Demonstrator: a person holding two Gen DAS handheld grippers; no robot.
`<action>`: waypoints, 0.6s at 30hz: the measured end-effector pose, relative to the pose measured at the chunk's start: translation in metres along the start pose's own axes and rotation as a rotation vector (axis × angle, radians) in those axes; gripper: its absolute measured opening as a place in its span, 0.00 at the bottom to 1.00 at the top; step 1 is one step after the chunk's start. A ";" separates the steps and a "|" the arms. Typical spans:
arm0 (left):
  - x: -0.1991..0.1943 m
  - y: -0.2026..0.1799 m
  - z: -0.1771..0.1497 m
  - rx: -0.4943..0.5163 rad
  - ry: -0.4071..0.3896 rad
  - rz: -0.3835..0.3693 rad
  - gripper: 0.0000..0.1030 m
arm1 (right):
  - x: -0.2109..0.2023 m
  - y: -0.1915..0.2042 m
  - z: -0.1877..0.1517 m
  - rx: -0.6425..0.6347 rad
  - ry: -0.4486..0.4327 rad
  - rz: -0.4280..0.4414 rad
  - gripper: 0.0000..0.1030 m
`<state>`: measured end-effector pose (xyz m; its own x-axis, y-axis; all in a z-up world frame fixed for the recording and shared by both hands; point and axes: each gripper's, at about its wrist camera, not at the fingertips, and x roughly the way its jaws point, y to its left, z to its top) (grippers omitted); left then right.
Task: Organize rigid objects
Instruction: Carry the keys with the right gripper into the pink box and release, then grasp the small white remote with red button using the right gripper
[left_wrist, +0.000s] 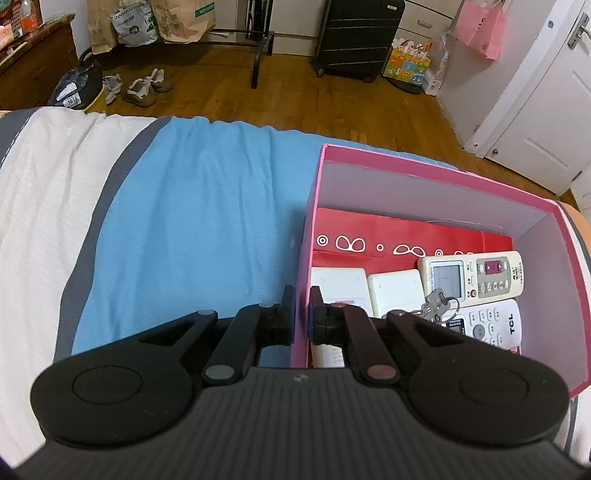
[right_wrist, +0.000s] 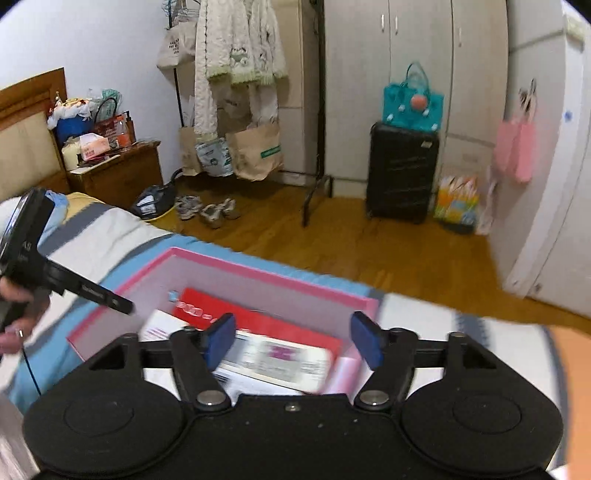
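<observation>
Left claw (left_wrist: 301, 310) clamps the pink box (left_wrist: 436, 173) wall at lower centre; keep it steady (right claw (right_wrist: 291, 341) wide, empty) over the remotes (left_wrist: 471, 275).

Place: we see a home bedroom | Signs: bed (left_wrist: 55, 192) with blue blanket (left_wrist: 192, 221), wardrobe (right_wrist: 406, 55), suitcase (right_wrist: 402, 173), shoes (right_wrist: 218, 212), wooden floor (right_wrist: 369, 251).

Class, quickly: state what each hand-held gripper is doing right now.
Left hand-held gripper: closed on the pink box wall.
Right hand-held gripper: open, holding nothing, above the box.
</observation>
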<state>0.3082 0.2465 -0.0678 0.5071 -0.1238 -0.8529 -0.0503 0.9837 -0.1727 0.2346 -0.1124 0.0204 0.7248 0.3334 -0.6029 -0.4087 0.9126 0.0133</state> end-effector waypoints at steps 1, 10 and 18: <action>0.000 -0.001 -0.001 0.006 -0.001 0.004 0.06 | -0.009 -0.009 -0.003 -0.004 -0.009 -0.018 0.73; -0.001 -0.005 0.000 0.017 0.006 0.039 0.04 | -0.011 -0.083 -0.042 0.055 0.006 -0.091 0.74; 0.003 -0.010 0.000 0.034 0.014 0.060 0.04 | 0.037 -0.144 -0.101 0.520 0.171 -0.027 0.74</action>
<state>0.3102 0.2361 -0.0686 0.4918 -0.0661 -0.8682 -0.0509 0.9932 -0.1045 0.2648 -0.2554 -0.0845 0.6129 0.3041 -0.7293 -0.0316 0.9317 0.3620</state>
